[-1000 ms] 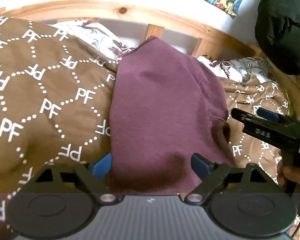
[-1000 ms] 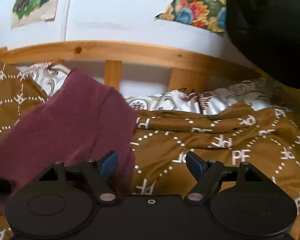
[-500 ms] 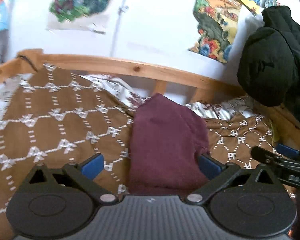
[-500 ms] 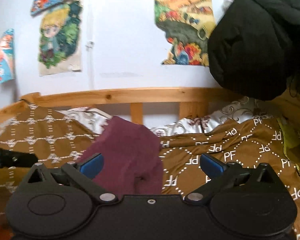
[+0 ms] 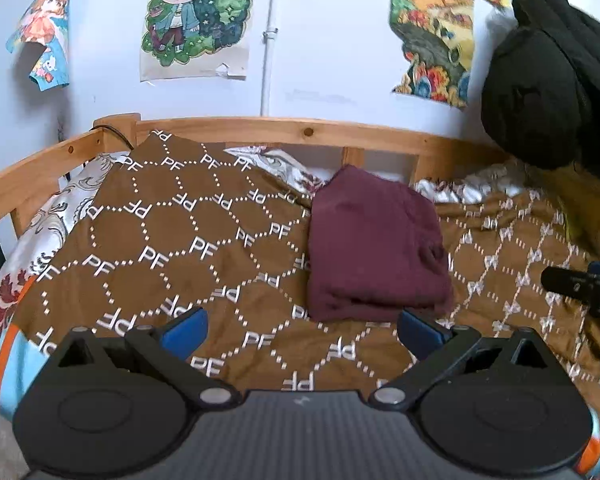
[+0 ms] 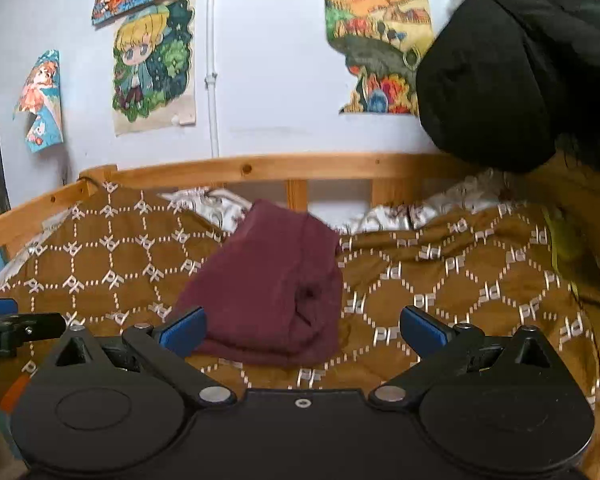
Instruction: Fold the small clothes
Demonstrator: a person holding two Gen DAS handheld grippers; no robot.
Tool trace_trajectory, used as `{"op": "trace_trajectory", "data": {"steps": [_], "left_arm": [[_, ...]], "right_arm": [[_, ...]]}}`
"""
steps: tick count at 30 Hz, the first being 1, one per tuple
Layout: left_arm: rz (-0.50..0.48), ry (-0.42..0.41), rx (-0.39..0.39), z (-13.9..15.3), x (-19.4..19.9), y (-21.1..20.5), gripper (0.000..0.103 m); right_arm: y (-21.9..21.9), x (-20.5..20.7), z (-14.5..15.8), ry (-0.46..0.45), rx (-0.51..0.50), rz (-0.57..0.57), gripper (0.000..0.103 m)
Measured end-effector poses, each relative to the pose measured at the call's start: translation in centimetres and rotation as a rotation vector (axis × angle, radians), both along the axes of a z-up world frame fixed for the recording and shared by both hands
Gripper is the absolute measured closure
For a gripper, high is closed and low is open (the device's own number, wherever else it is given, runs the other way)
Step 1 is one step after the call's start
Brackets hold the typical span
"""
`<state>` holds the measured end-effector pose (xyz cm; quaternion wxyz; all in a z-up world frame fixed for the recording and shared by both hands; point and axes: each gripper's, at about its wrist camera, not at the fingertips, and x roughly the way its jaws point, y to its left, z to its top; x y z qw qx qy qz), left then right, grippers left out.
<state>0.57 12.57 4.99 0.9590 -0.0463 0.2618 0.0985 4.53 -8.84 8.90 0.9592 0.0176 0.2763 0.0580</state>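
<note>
Pulling back from the bed, both grippers now sit clear of the maroon garment (image 5: 374, 248), which half a second ago filled far more of each view and a second ago lay right between the left gripper's (image 5: 302, 326) fingers. Left gripper and right gripper (image 6: 300, 324) each have their blue-padded fingers spread wide apart, holding nothing. The garment lies as a compact folded bundle on the brown PF-patterned blanket (image 5: 172, 248), toward the bed's far edge, near the wooden rail (image 5: 260, 130) and partly over the patterned white sheet (image 5: 284, 162). The retreat with empty fingers suggests the fold on this piece is finished, or nearly so; one small pucker shows on its right side. Around it, a black jacket (image 6: 512, 68) hangs at the far right corner, and posters (image 5: 194, 20) cover the wall behind. Nothing sits between the grippers and the bundle, though rumpled blanket folds to the right could snag a low approach.
</note>
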Motion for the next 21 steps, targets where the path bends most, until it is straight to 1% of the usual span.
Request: {"op": "trace_trajectory", "data": {"steps": [2, 7, 11, 21], "left_arm": [[-0.003, 0.009, 0.019, -0.2, 0.0, -0.2, 0.001], [-0.017, 0.024, 0.024, -0.6, 0.2, -0.4, 0.001], [-0.021, 0.042, 0.029, -1.0, 0.5, -0.5, 0.001], [-0.022, 0.054, 0.03, -1.1, 0.7, -0.1, 0.001]], "right_arm": [[-0.3, -0.5, -0.5, 0.02, 0.004, -0.003, 0.001], [-0.2, -1.6, -1.6, 0.041, -0.02, 0.004, 0.001], [-0.1, -1.9, -1.7, 0.043, -0.026, 0.009, 0.001], [0.1, -1.5, -1.7, 0.05, -0.034, 0.018, 0.001]]}}
